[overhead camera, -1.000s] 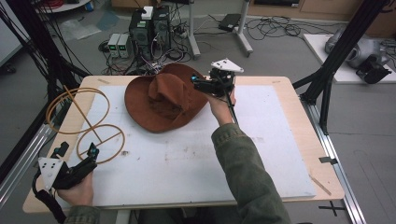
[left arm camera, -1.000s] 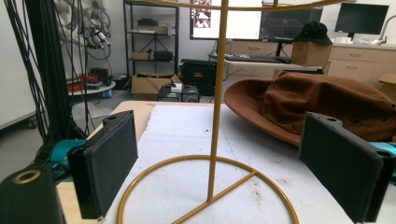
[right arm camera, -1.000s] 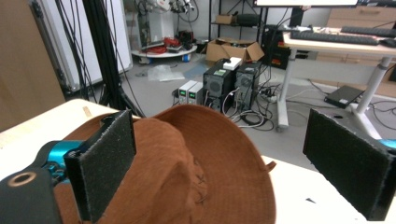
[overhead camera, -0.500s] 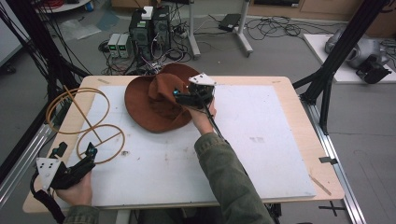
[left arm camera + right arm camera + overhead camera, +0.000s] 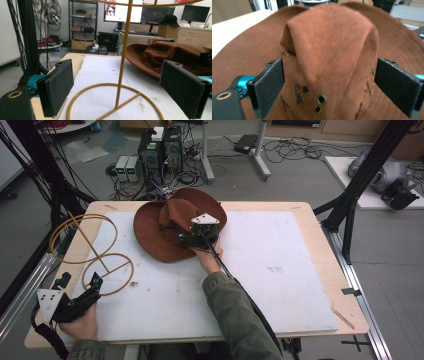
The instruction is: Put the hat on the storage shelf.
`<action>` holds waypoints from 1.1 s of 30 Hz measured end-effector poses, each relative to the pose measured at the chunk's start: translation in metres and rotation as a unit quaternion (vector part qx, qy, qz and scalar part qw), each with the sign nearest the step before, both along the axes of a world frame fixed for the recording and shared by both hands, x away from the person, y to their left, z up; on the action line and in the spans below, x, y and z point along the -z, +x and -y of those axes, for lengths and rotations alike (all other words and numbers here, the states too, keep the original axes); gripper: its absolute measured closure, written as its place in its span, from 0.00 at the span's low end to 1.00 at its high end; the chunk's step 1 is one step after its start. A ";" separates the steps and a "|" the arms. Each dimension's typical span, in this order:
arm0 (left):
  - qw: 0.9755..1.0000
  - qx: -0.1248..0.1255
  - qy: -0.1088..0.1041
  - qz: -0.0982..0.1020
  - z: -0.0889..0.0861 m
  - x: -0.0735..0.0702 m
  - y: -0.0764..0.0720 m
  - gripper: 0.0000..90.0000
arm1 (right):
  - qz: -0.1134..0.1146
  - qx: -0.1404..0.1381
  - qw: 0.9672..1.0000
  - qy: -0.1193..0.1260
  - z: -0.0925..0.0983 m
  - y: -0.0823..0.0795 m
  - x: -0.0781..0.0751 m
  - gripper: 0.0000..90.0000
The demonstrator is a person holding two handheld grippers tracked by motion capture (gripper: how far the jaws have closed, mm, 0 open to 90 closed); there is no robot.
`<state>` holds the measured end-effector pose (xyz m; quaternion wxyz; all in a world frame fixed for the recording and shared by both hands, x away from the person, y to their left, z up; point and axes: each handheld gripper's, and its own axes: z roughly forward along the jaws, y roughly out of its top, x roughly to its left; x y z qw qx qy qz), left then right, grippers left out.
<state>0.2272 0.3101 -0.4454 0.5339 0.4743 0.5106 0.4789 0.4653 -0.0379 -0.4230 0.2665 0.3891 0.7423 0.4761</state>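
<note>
High view: the brown suede wide-brimmed hat (image 5: 165,227) lies at upper centre of the frame, on the far part of the white foam board (image 5: 280,270) that covers the wooden table (image 5: 322,240). Its soft crown is folded and creased, with the brim spread flat around it.

The right gripper (image 5: 186,238) sits over the near side of the crown. In the right gripper view its jaws are spread wide, one at each lower corner of the frame, with the crown rising between them and no visible contact with either pad. This straddling position is judged to prepare a pinch on the crown, the most graspable raised part of the hat.

The gold wire hat stand (image 5: 92,252), a ring base with an upright rod and an upper hoop, occupies the left of the high view, just beside the hat's brim. The left gripper (image 5: 80,290) rests at lower left, aimed at the stand. In the left gripper view its jaws are also spread, with the rod standing farther off between them, ungripped. This placement probably serves to steady the stand, the likely destination for the hat.
</note>
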 end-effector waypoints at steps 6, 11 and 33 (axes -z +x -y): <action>1.000 0.000 0.001 -0.002 -0.001 0.001 0.001 0.14 | 0.007 0.015 1.000 -0.026 -0.004 0.002 0.011 0.10; 1.000 0.005 0.001 -0.003 0.001 0.001 0.002 0.14 | -0.014 0.015 0.999 -0.035 -0.005 0.003 0.017 0.29; 1.000 0.010 -0.002 -0.002 0.000 0.001 0.002 0.14 | -0.027 0.037 0.999 0.022 0.000 -0.004 0.014 0.99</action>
